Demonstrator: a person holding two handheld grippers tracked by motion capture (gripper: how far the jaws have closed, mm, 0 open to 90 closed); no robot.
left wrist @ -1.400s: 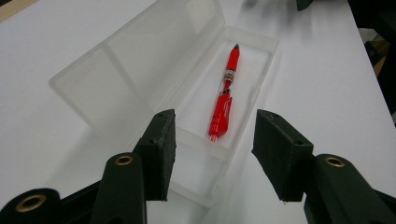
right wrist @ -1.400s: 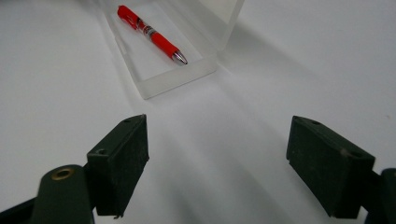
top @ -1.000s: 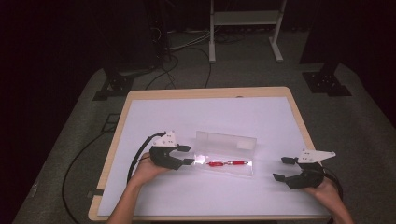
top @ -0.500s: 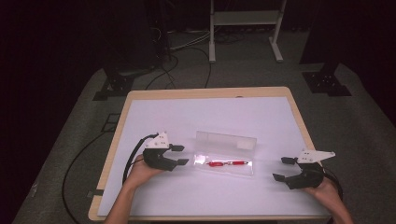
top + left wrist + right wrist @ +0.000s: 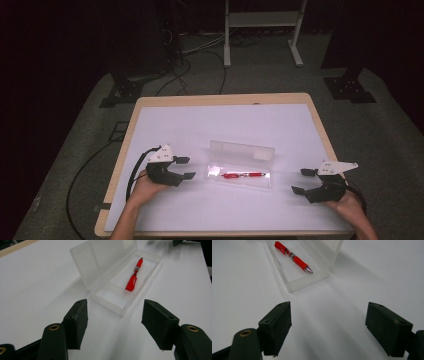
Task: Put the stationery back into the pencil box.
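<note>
A clear plastic case lies open mid-table with its lid folded back. Inside it rests a red pen. My left gripper sits just left of the case, a short way from its end; its jaws have just been opening and stand open with nothing between them. Right of the case, my right gripper rests near the table's front edge, open wide and empty, aimed at the case's other end.
The white tabletop has a wooden rim. Cables trail off the left side onto grey carpet. A white stand and black bases are on the floor behind the table.
My left gripper has drawn back leftward, away from the case, and its jaws have widened. The right gripper has kept still.
</note>
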